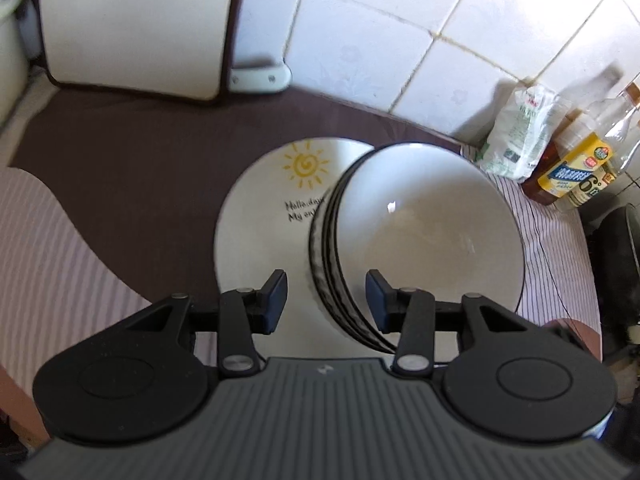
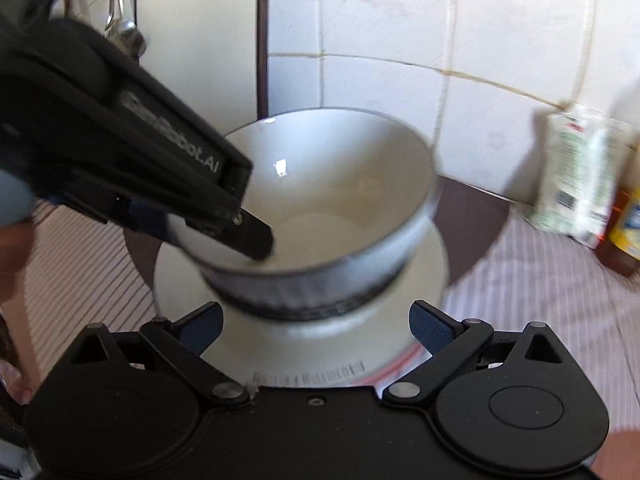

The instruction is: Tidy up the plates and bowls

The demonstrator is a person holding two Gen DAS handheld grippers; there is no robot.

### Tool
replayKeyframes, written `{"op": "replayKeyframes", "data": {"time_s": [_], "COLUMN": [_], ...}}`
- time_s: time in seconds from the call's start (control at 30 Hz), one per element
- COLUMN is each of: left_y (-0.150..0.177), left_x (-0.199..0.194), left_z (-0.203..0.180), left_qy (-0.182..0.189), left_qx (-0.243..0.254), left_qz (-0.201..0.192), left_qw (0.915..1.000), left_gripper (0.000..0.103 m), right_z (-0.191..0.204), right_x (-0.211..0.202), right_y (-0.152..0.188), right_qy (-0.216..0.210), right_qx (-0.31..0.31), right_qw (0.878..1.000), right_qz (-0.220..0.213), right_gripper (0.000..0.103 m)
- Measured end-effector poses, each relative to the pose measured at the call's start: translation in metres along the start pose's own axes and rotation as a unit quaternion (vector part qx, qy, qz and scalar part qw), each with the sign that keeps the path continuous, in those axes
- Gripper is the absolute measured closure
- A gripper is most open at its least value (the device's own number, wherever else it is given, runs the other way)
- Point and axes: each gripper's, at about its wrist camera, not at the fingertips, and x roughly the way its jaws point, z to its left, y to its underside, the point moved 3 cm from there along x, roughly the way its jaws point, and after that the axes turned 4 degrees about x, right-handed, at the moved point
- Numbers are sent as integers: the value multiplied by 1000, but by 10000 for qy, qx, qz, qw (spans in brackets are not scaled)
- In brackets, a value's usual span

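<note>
A white bowl [image 1: 424, 224] with a dark patterned outside and black rim stands on a white plate [image 1: 272, 208] printed with a yellow sun and black writing. My left gripper [image 1: 326, 300] is open, its fingers straddling the bowl's near rim, one inside and one outside, with a gap on each side. In the right wrist view the bowl [image 2: 344, 200] sits on the plate [image 2: 420, 276], and the left gripper [image 2: 256, 240] reaches in from the left with one finger inside the bowl. My right gripper [image 2: 316, 328] is open and empty, just in front of the plate.
A dark brown mat [image 1: 160, 168] lies on a striped cloth [image 1: 52, 240]. A white cutting board [image 1: 132, 28] leans on the tiled wall. A white bag [image 1: 516, 132] and bottles [image 1: 580, 164] stand at the right. A dark object [image 1: 616, 264] is at the far right.
</note>
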Motion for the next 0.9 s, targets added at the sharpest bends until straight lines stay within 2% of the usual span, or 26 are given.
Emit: {"op": "replayKeyframes", "data": {"time_s": [0.13, 0.2, 0.3, 0.47, 0.57, 0.7, 0.87, 0.9], "left_y": [3, 5, 10, 24, 32, 40, 53, 56], "left_x": [-30, -48, -80, -130, -154, -183, -212, -216], "left_z": [2, 1, -3, -19, -28, -36, -42, -43], "left_qy": [76, 289, 259, -23, -91, -7, -191, -201], "left_qx": [-84, -118, 82, 532, 706, 785, 783, 816], "left_qz": [-266, -320, -452, -606, -646, -779, -950, -959], "left_qw": [9996, 9990, 9986, 9967, 9954, 9939, 9922, 9918], "left_gripper": [53, 51, 49, 42, 40, 36, 33, 29], "right_z": [-12, -19, -27, -26, -24, -26, -27, -27], "right_x": [-43, -56, -78, -120, -142, -167, -201, -206], "right_y": [12, 18, 19, 14, 9, 12, 13, 13], "right_qy": [-8, 222, 439, 1075, 1223, 1268, 1519, 1543], "right_qx": [446, 700, 1026, 919, 909, 1160, 1209, 1252], "right_qw": [9990, 9973, 9937, 9886, 9861, 9826, 9764, 9747], "right_qz": [-55, -5, -113, -516, -664, -700, -946, -1021], "right_gripper": [2, 2, 2, 2, 2, 1, 1, 1]}}
